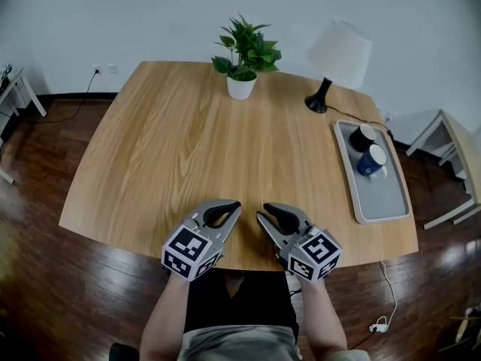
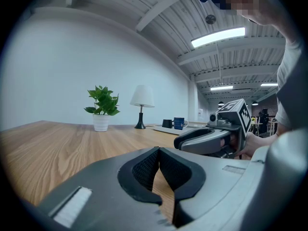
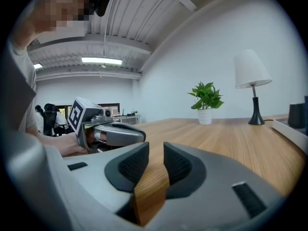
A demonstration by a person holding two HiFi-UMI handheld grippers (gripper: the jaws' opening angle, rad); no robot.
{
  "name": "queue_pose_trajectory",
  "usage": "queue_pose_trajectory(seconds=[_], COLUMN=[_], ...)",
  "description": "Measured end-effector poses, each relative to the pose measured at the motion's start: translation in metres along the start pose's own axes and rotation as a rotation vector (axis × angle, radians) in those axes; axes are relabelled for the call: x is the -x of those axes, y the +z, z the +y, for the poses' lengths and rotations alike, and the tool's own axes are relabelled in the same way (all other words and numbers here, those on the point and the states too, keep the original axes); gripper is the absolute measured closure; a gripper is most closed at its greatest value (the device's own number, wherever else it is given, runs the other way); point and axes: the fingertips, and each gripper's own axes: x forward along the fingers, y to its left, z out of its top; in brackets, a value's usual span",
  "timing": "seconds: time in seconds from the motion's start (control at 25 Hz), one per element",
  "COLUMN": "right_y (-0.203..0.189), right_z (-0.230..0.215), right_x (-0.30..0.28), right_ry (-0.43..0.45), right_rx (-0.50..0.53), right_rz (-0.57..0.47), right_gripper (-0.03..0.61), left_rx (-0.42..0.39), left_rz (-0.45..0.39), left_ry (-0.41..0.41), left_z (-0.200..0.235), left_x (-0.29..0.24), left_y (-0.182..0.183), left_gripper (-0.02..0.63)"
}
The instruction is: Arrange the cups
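A black cup [image 1: 363,136] and a blue cup [image 1: 372,160] stand on a grey tray [image 1: 383,201] at the table's right side. From the left gripper view they are small and far: black cup [image 2: 167,123], blue cup [image 2: 179,123]. My left gripper [image 1: 234,205] and right gripper [image 1: 263,210] rest side by side at the table's near edge, tips angled toward each other, far from the cups. Both are shut with nothing between the jaws. The right gripper view catches the black cup [image 3: 295,115] at its right edge.
A potted plant [image 1: 244,51] and a white lamp [image 1: 338,59] stand at the table's far side. The wide wooden tabletop [image 1: 188,149] lies between the grippers and them. A pale side table [image 1: 451,156] stands beyond the tray, off the table's right edge.
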Motion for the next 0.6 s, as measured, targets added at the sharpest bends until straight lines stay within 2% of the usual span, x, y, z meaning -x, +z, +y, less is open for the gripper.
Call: queue_pose_trajectory(seconds=[0.6], right_y=[0.0027], right_z=[0.0113], right_x=[-0.0066], right_ry=[0.011], right_rx=[0.006], right_rz=[-0.003], right_gripper=[0.486], left_rx=[-0.003], left_rz=[0.000], left_ry=[-0.008], left_z=[-0.0012], left_x=[0.0012], left_y=[0.0012], left_gripper=[0.604])
